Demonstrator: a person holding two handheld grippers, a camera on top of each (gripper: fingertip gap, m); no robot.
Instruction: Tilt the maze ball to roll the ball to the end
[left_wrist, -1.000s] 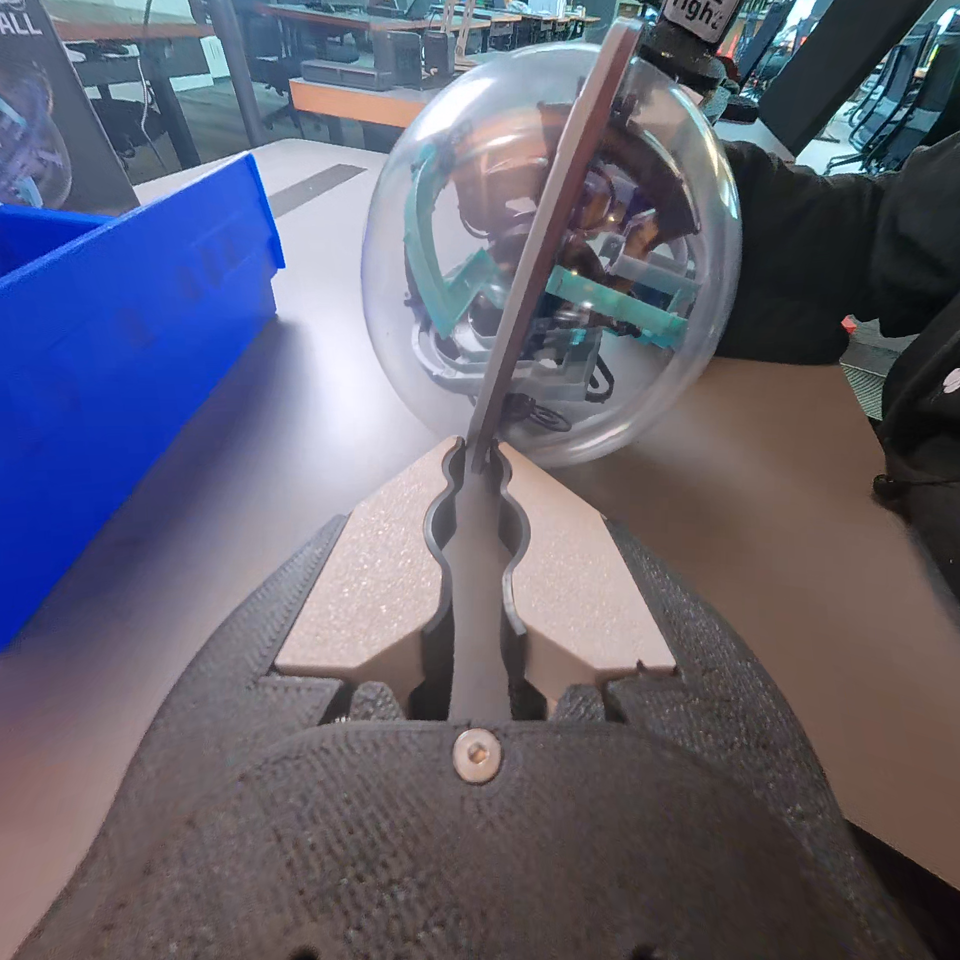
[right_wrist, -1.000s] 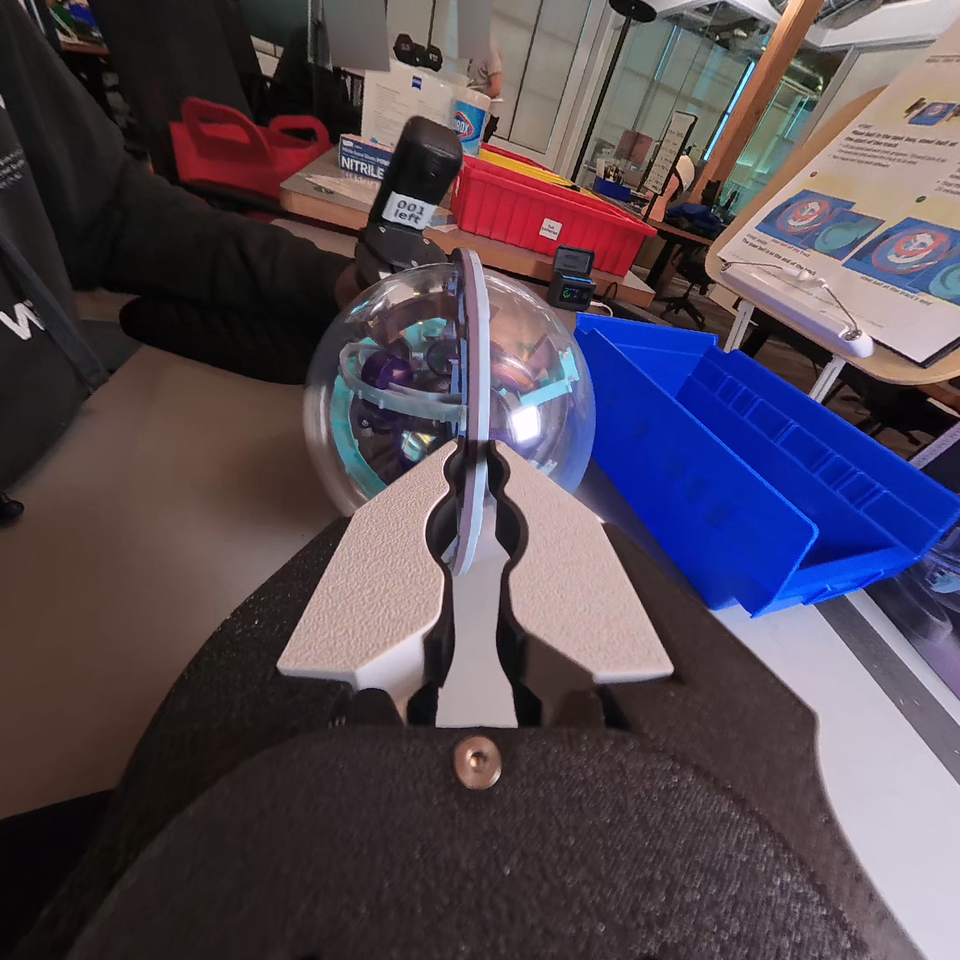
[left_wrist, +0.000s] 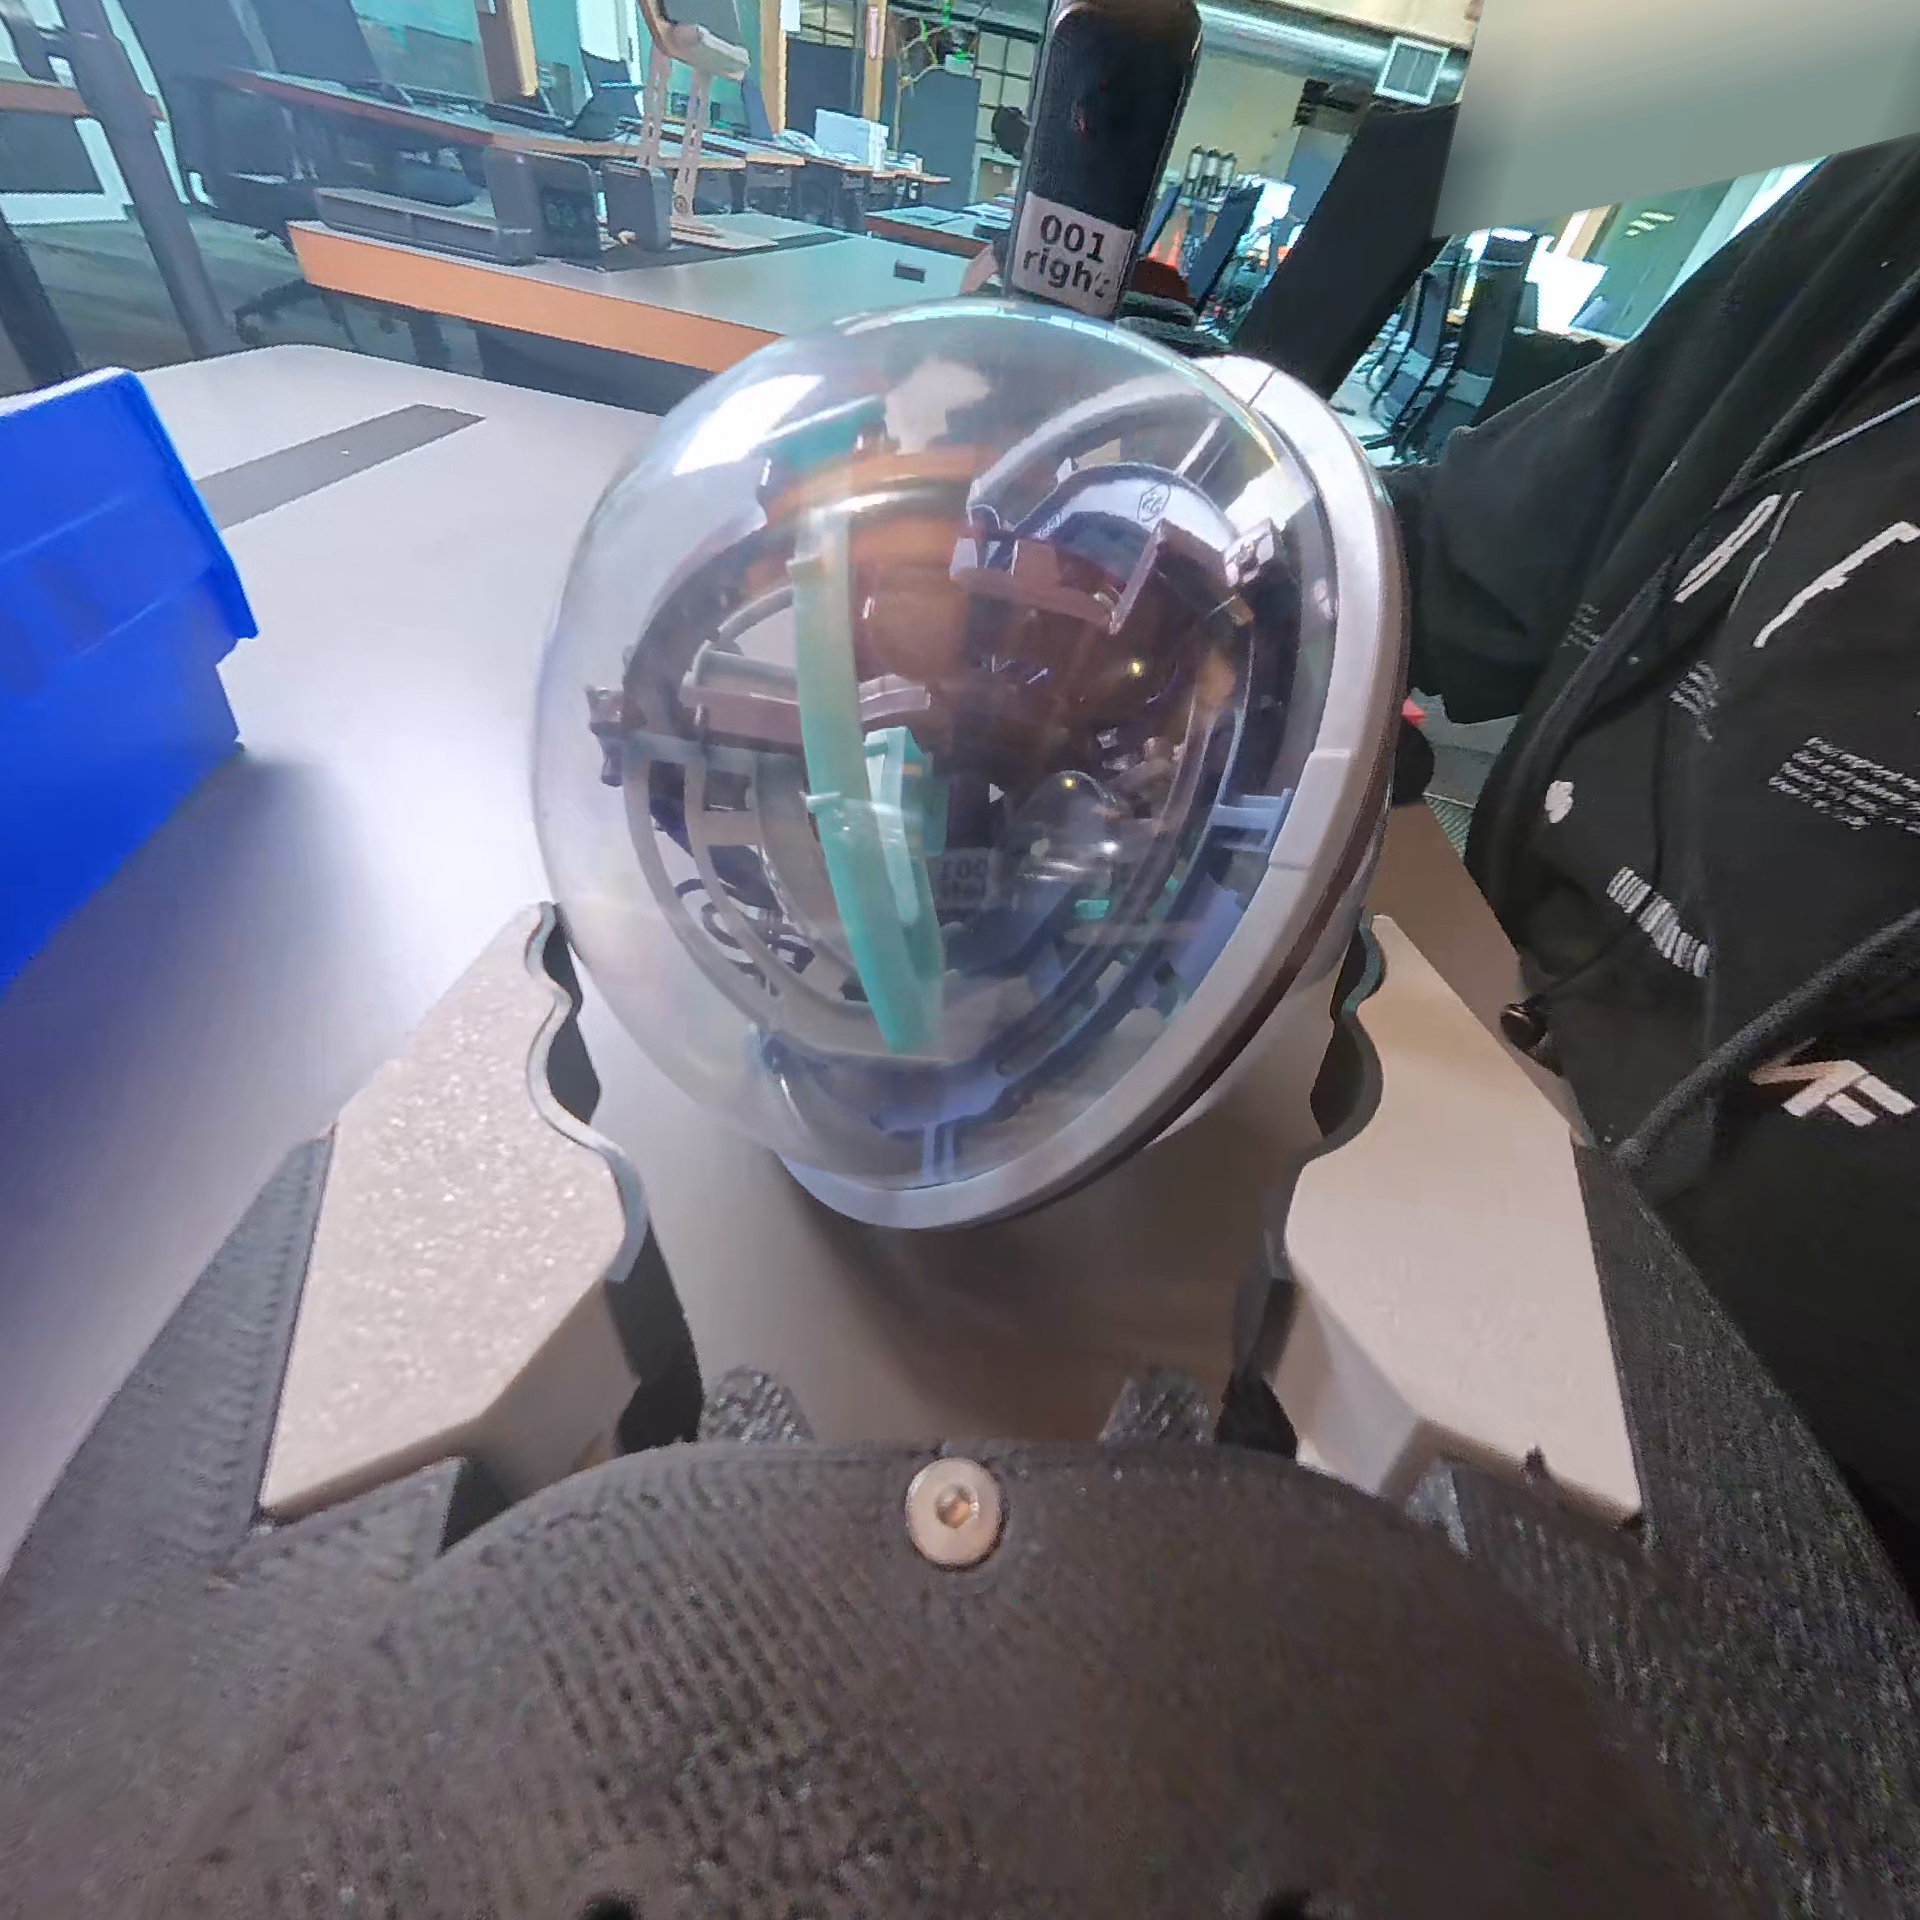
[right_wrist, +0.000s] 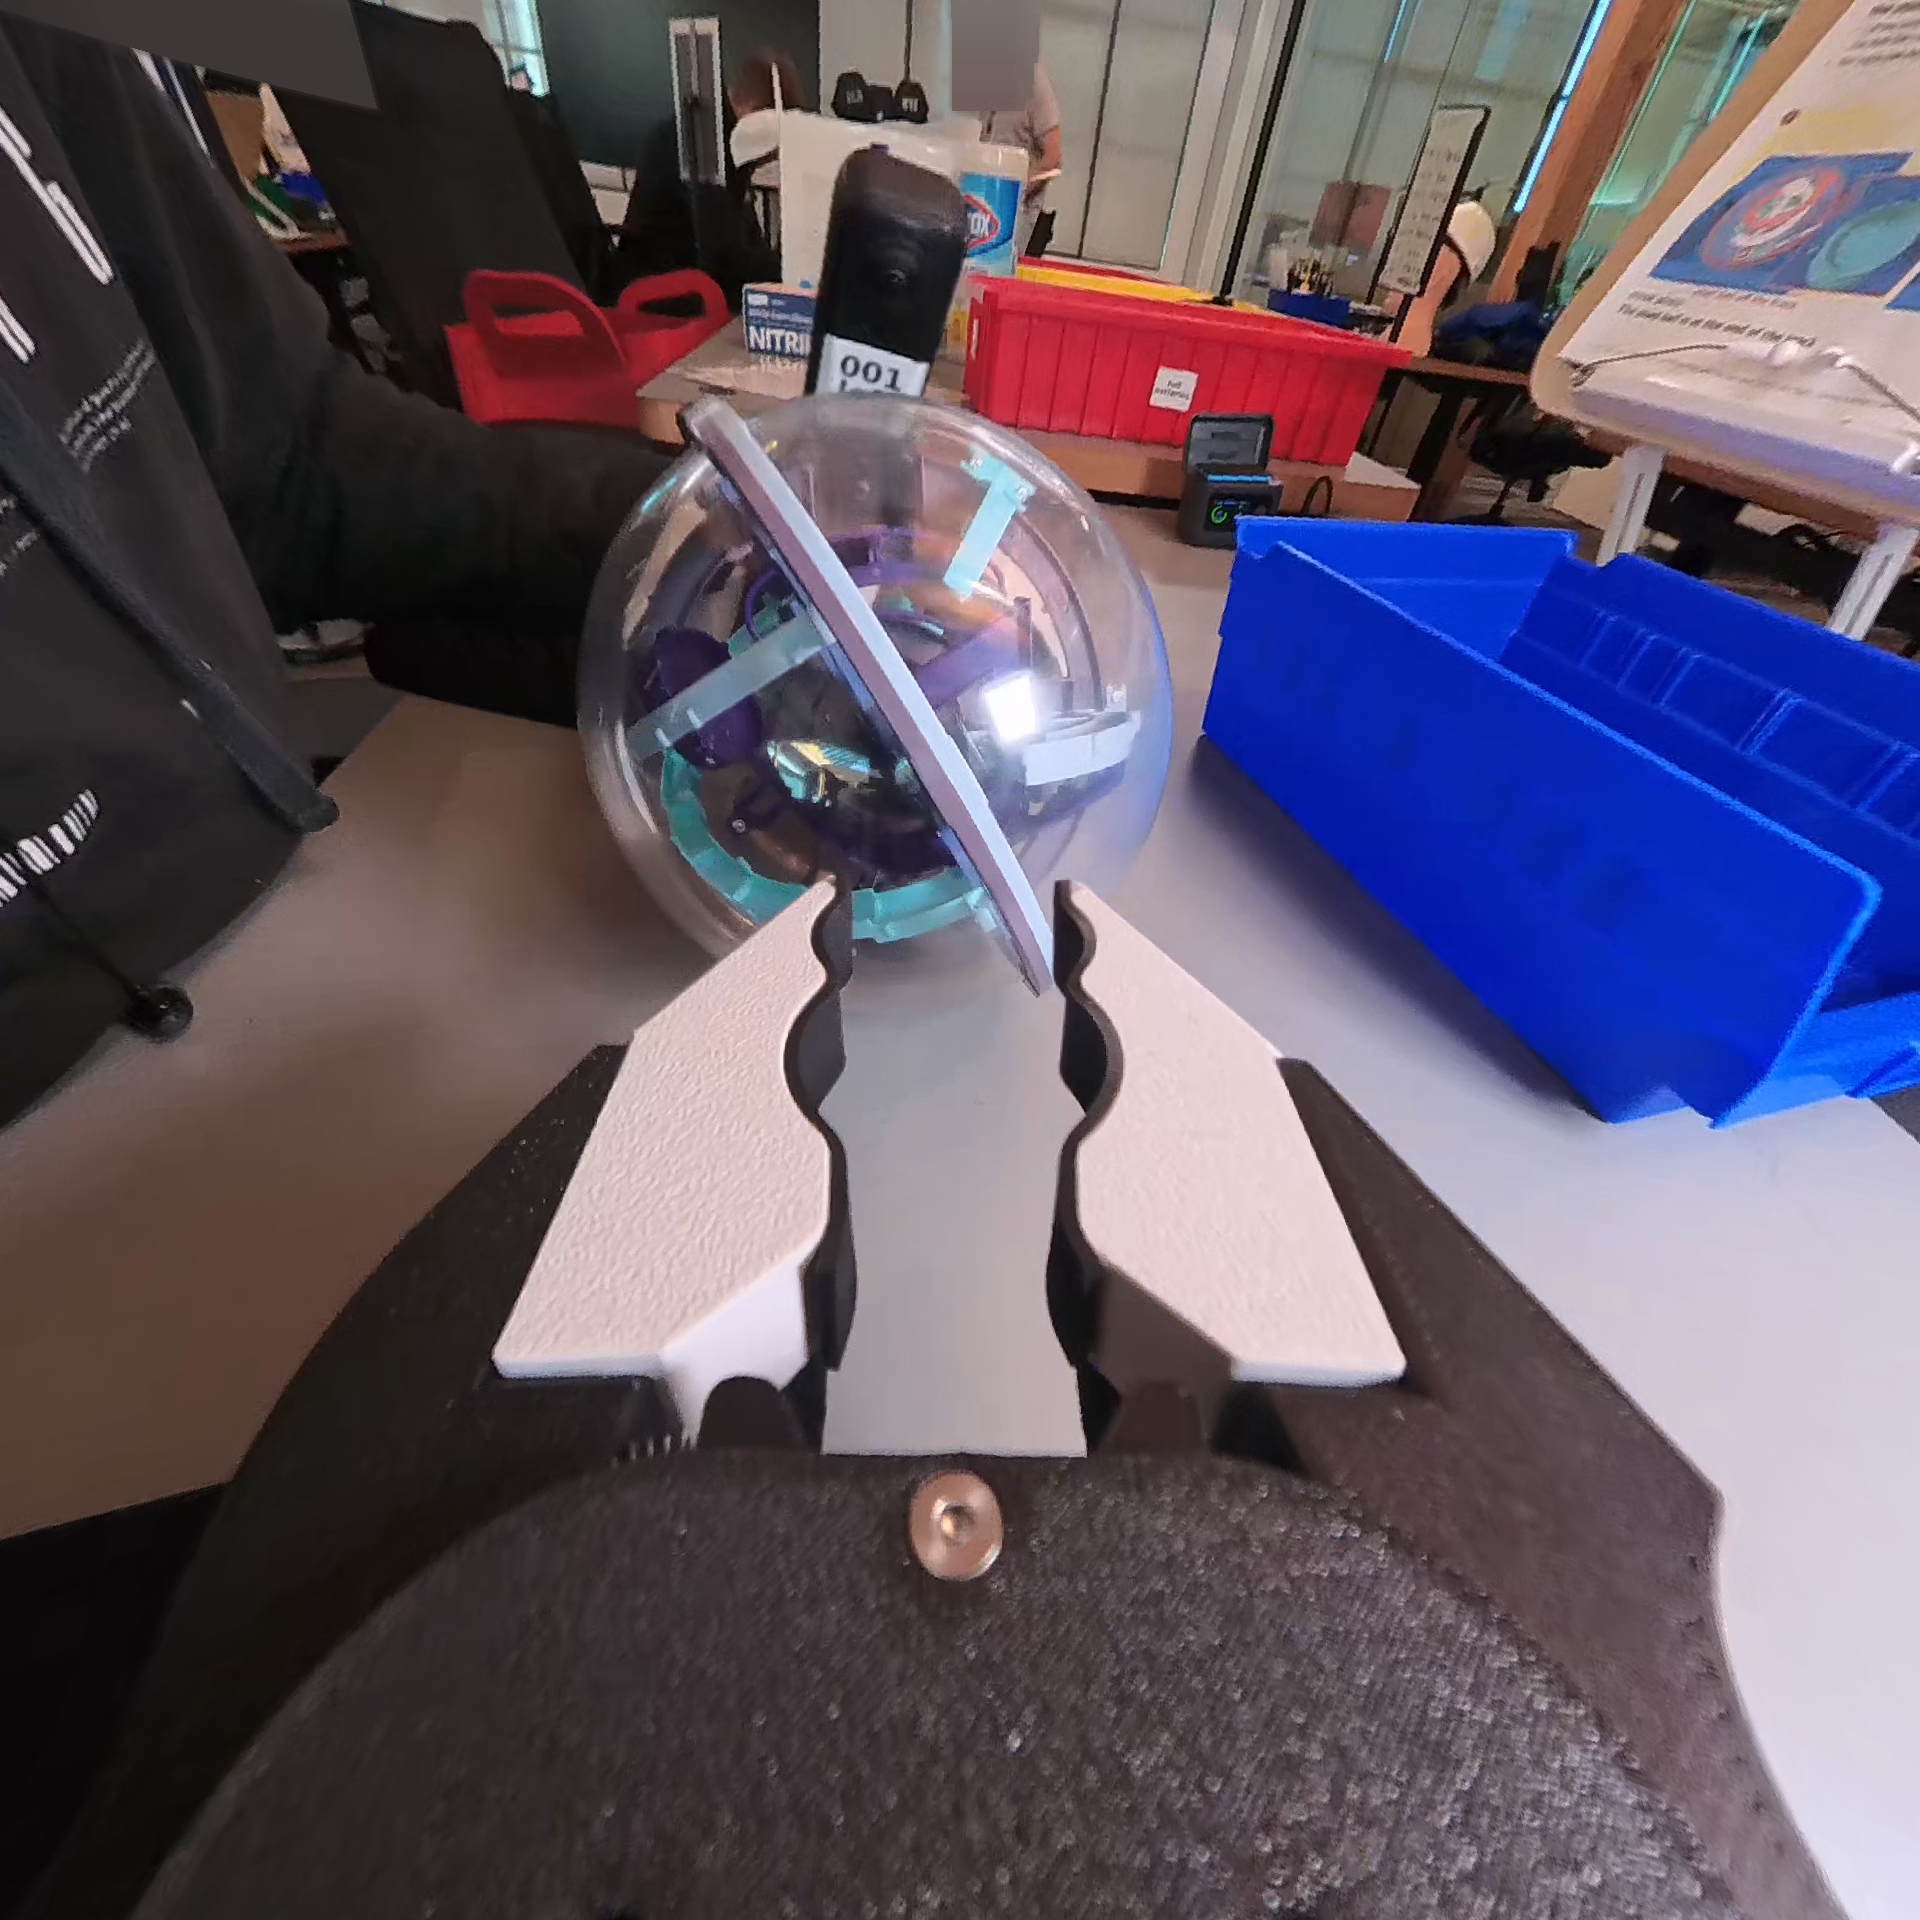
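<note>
The clear maze ball (left_wrist: 935, 727) with coloured tracks inside and a grey ring (left_wrist: 1340, 790) around its middle sits low over the table. My left gripper (left_wrist: 951, 945) is wide open, with the ball between its fingertips (left_wrist: 488, 997) and no grip on it. In the right wrist view the ball (right_wrist: 831, 675) lies just ahead with its ring (right_wrist: 883, 707) tilted. My right gripper (right_wrist: 945, 914) is open. The ring's lower edge hangs between its tips, close to the right finger (right_wrist: 1143, 1039) and apart from the left one. The small ball inside cannot be made out.
A blue bin (left_wrist: 94, 675) stands left of the ball, and shows at the right in the right wrist view (right_wrist: 1507, 831). A person's black sleeve (left_wrist: 1662, 727) is close on the other side. The grey table (right_wrist: 1351, 1195) carries all of this.
Both grippers were shut on the ball's ring and have let go of it. The left jaws opened wide, the right ones partway. The ring now leans over and the ball sits closer to the left gripper.
</note>
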